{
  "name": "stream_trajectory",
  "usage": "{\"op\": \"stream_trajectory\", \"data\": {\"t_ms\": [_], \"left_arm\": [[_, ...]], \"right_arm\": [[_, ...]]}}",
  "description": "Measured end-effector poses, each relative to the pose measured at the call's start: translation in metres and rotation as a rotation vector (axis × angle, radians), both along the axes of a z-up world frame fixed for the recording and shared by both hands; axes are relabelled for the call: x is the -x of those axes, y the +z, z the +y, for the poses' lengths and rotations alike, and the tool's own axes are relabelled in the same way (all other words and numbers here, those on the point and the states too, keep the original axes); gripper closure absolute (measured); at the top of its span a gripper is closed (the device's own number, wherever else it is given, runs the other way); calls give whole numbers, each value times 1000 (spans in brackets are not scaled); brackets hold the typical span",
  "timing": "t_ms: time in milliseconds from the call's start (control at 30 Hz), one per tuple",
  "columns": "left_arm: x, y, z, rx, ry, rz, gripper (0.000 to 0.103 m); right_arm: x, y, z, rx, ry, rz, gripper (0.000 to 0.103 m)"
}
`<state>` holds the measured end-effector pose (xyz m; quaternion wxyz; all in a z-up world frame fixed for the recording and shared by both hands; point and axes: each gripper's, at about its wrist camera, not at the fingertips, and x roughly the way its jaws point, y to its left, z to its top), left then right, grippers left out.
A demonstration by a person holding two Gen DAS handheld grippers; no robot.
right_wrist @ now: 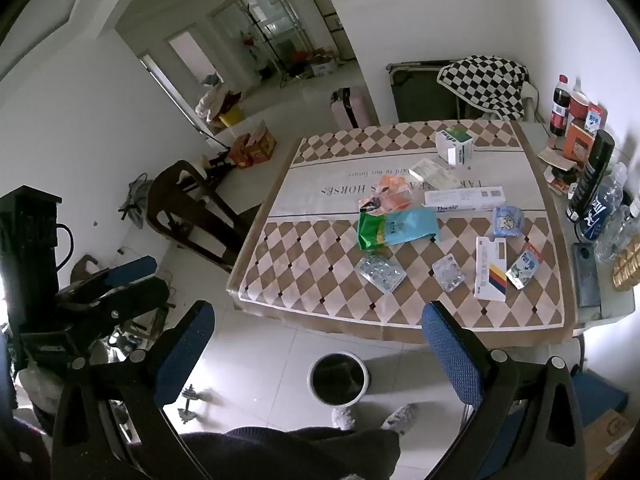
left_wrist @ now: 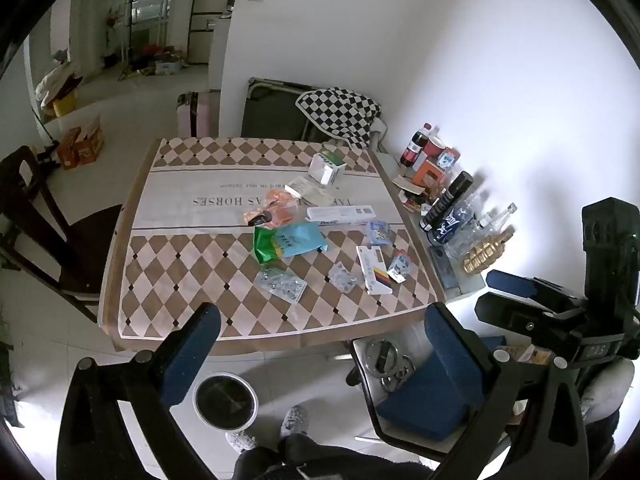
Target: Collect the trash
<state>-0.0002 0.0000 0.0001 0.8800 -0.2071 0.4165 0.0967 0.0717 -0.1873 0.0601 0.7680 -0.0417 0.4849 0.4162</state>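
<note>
while both hand-held grippers (left_wrist: 320, 344) (right_wrist: 316, 340) gape empty, crumpled wrappers (left_wrist: 290, 240), flat boxes (right_wrist: 490, 268) litter checkered table (left_wrist: 192, 264).

A dark wooden chair (left_wrist: 48, 216) stands beside the table; a checkered blanket (left_wrist: 340, 114) lies behind.

tablecloth (right_wrist: 320, 184): "HORSES", upside down | long white box (right_wrist: 464, 199): possibly "Doctor"
</note>
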Motion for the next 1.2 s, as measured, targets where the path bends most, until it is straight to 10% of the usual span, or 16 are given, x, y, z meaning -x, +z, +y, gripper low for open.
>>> {"op": "stream_trajectory", "data": {"t_ms": [1200], "left_arm": [[0,-1,0,8,5,3,0]], "right_arm": [[-7,3,1,-10,1,12,0]]}}
